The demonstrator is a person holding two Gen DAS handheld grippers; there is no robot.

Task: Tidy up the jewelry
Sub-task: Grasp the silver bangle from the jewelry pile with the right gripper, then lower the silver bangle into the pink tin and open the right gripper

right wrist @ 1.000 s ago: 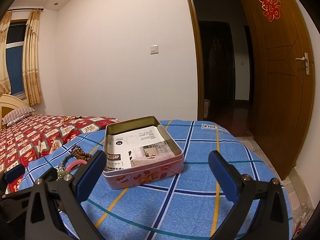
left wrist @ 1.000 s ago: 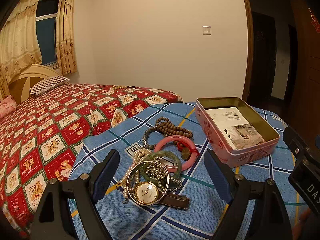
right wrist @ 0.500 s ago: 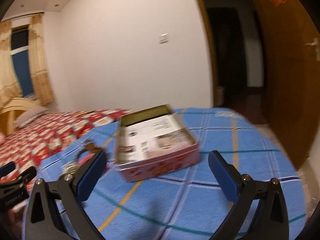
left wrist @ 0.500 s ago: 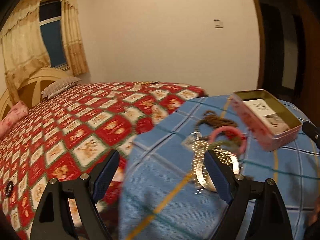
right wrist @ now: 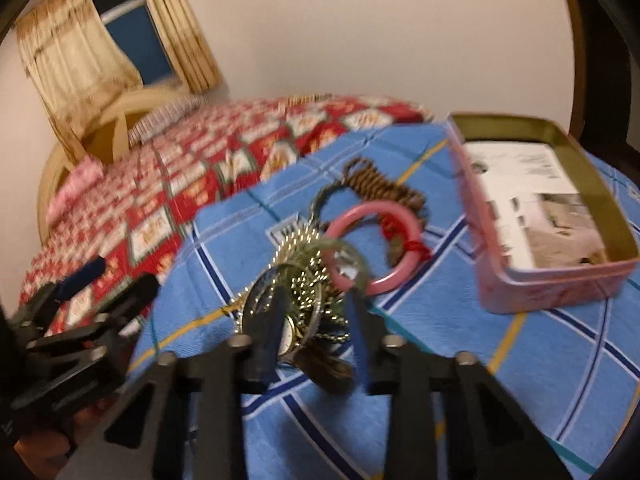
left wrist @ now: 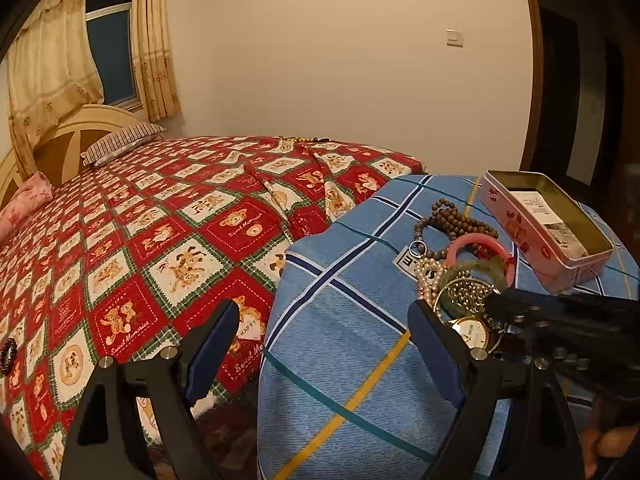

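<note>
A heap of jewelry lies on the blue checked cloth (left wrist: 340, 340): a gold watch (right wrist: 287, 336), a green bangle (right wrist: 340, 246), a pink bangle (right wrist: 376, 210), wooden beads (right wrist: 380, 182) and a pearl strand (left wrist: 426, 276). My right gripper (right wrist: 316, 312) is closing on the near end of the heap. The watch and gold chains sit between its pads, which seem to touch them through the blur. An open pink tin (right wrist: 552, 288) stands to the right. My left gripper (left wrist: 320, 352) hangs open and empty left of the heap, over the cloth's edge.
A printed paper (right wrist: 532, 200) lies inside the tin. The bed with the red quilt (left wrist: 160, 240) fills the left side, with a dark bead bracelet (left wrist: 8, 354) on it. A dark doorway (left wrist: 568, 100) is behind the tin.
My right gripper swung left and down from the tin onto the jewelry heap, and its jaws went from wide to narrow. My left gripper slid left off the heap toward the bed.
</note>
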